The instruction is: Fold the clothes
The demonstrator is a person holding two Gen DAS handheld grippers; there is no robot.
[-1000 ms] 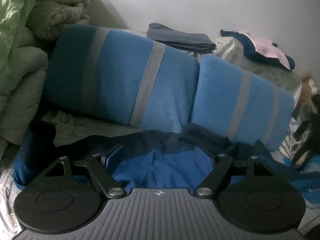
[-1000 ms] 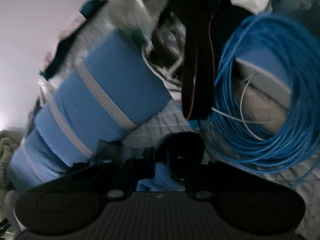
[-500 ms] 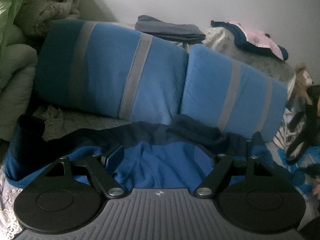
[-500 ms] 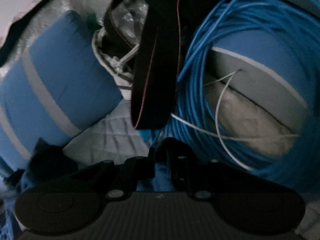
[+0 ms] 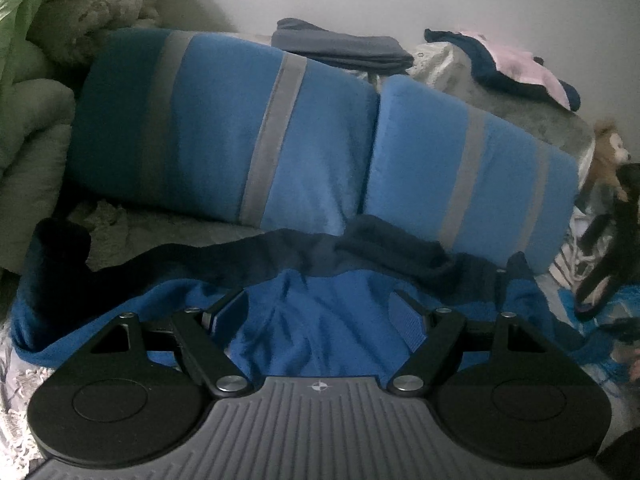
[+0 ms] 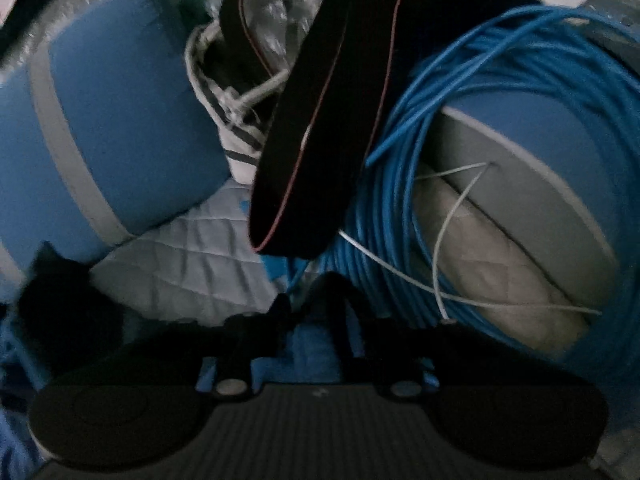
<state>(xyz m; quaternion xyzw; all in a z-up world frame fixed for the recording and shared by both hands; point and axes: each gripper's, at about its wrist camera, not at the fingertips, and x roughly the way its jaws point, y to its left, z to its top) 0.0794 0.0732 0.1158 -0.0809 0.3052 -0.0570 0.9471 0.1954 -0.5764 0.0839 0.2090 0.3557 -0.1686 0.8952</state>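
A blue garment (image 5: 320,320) with a dark navy band (image 5: 280,256) lies spread across the bed in front of the pillows. My left gripper (image 5: 318,314) hovers low over its middle, fingers (image 5: 226,312) wide apart and open, with the cloth lying loose between them. In the dark right wrist view, my right gripper (image 6: 308,320) sits low over the garment's right end. Its jaws are opening, and a strip of blue cloth (image 6: 304,348) shows between the fingers without being pinched.
Two blue pillows with grey stripes (image 5: 224,132) (image 5: 460,176) stand behind the garment. Folded grey clothes (image 5: 340,46) and a pink and navy garment (image 5: 516,68) lie beyond. A coil of blue cable (image 6: 460,152), a black strap (image 6: 320,120) and a white shoe (image 6: 236,128) crowd the right.
My right gripper has dropped toward the bed and its shut jaws have parted, loosening the blue cloth. The garment now lies flatter and wider. My left gripper has stayed put and open.
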